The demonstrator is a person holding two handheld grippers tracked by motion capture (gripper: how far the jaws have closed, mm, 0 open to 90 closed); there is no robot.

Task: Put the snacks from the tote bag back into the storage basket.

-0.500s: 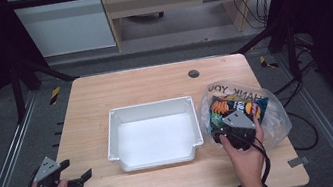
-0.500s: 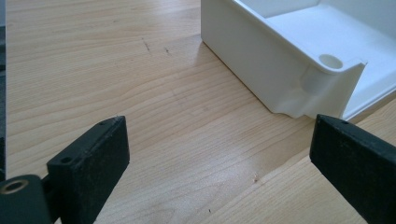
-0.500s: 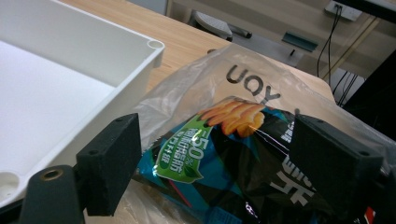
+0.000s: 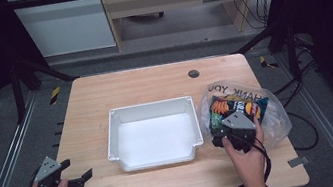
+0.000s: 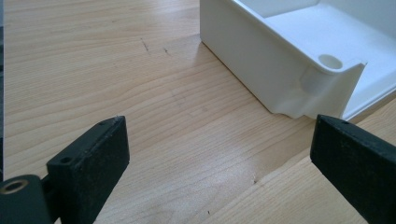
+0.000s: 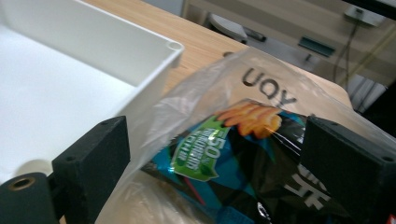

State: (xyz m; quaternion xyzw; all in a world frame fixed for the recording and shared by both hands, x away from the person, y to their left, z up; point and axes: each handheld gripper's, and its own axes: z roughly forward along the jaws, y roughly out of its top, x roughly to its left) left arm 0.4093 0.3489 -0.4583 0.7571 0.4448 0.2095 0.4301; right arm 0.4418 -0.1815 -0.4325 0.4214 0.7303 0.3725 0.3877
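My right tongs (image 4: 223, 134) stood wide open at the near edge of the snack packet (image 4: 235, 109), which lay inside its clear bag (image 4: 273, 116) on the worktop (image 4: 152, 83), directly ahead between the jaws; my left tongs (image 4: 76, 171), also open and empty, were well apart beyond the white tray (image 4: 149, 108).

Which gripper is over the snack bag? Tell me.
The right gripper. Its open jaws straddle the black snack bag inside the clear plastic bag, whereas the left gripper hovers over bare table beside the white bin.
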